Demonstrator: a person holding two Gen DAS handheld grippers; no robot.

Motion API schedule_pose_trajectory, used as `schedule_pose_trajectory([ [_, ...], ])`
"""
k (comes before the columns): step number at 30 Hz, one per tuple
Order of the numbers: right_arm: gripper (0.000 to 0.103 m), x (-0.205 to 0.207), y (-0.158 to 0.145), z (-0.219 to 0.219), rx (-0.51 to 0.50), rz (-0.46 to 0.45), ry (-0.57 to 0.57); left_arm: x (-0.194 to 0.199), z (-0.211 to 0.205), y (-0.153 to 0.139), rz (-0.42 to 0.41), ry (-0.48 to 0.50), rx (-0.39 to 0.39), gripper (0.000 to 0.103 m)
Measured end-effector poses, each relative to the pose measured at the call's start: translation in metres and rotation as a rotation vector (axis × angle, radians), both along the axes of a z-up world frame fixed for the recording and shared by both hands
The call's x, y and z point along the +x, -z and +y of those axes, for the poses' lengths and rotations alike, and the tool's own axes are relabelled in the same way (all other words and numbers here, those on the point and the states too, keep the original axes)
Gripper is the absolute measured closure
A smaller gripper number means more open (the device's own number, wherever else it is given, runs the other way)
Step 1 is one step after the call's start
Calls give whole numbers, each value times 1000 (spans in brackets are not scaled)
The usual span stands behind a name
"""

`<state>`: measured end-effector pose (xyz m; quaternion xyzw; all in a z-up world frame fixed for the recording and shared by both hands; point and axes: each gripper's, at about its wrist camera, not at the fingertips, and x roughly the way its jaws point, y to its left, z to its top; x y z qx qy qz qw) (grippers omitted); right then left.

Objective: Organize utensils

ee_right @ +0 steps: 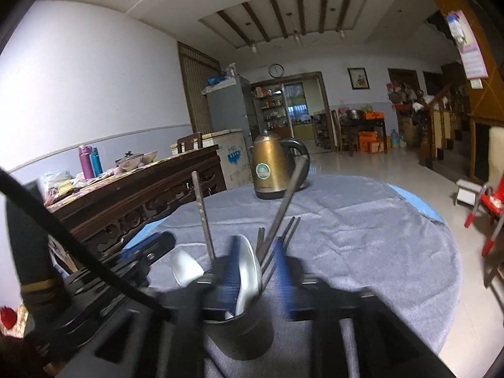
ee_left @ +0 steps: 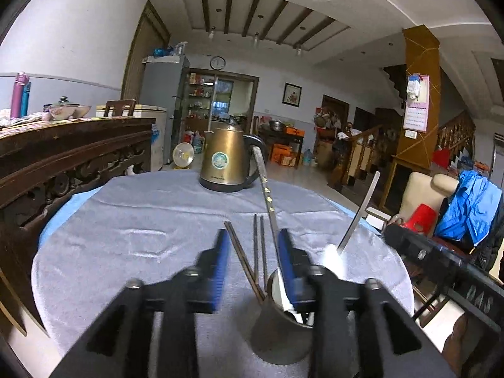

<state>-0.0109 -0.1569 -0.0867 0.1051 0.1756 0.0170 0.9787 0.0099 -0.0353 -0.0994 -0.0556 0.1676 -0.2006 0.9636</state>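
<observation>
holder cup (ee_left: 278, 330) on grey cloth (ee_left: 141, 220), already stocked: chopsticks (ee_left: 258, 252), spoons (ee_right: 250, 271). no loose utensils visible; task looks near done. left gripper (ee_left: 253, 266) apart, cup at its 5 o'clock. right gripper (ee_right: 256, 278) apart, straddling spoon. kettle (ee_left: 225, 160) at 12.

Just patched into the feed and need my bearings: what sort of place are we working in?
Most likely a home's open dining and living area. A kettle stands on the cloth-covered round table, a fridge and stocked shelves sit at the back, and a staircase rises on the right.
</observation>
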Motion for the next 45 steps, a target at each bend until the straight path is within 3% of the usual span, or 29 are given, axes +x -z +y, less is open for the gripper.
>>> schedule_pose_trajectory([
  [8, 62, -3, 3, -28, 61, 0, 111, 11, 17, 2, 49, -62, -3, 67],
  [15, 62, -1, 12, -42, 92, 50, 149, 25, 34, 11, 115, -122, 9, 49],
  [32, 62, 18, 48, -75, 223, 174, 189, 73, 55, 61, 326, -157, -1, 47],
  [40, 62, 46, 65, -97, 272, 264, 163, 116, 55, 71, 408, -104, 31, 47],
  [45, 62, 101, 83, -113, 310, 400, 12, 171, 38, 65, 428, -28, 57, 47],
])
